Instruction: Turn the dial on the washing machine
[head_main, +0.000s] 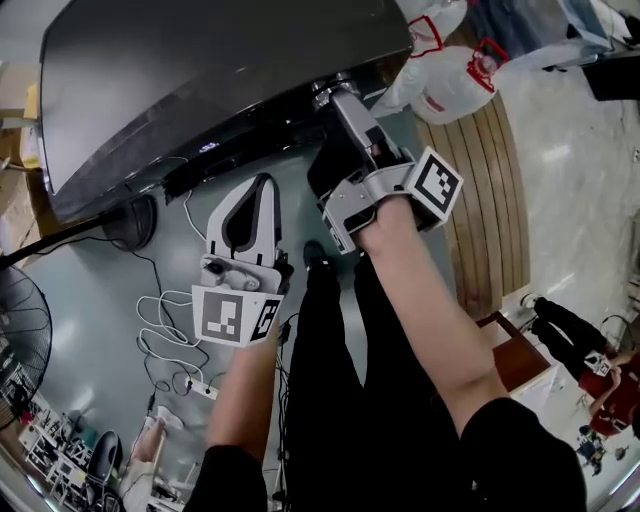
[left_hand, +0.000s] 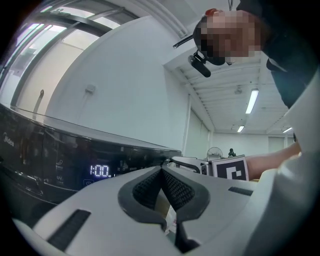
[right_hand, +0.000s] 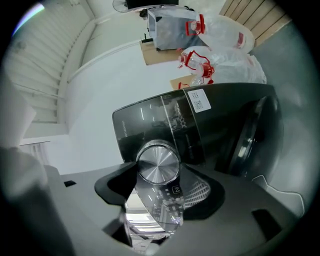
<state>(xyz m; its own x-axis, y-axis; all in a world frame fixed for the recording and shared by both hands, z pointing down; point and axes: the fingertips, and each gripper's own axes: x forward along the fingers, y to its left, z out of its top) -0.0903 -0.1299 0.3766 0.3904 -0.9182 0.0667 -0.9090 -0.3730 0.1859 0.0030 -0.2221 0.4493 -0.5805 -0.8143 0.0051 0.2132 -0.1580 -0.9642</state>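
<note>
The dark washing machine (head_main: 200, 80) fills the upper left of the head view. Its silver dial (head_main: 322, 92) sits at the front panel's right end. My right gripper (head_main: 335, 100) reaches up to it. In the right gripper view the brushed-metal dial (right_hand: 158, 164) sits between the jaw tips, and the right gripper (right_hand: 158, 169) is shut on it. My left gripper (head_main: 262, 182) hangs lower, in front of the machine and apart from it, its jaws together and empty. In the left gripper view the left gripper (left_hand: 161, 171) points at the panel, where a lit display (left_hand: 100, 170) shows.
White plastic bags with red ties (head_main: 450, 75) lie on a wooden slatted platform (head_main: 480, 190) to the right. A fan (head_main: 20, 320) stands at the left. Cables and a power strip (head_main: 170, 345) trail over the floor. Another person (head_main: 600, 375) sits at the lower right.
</note>
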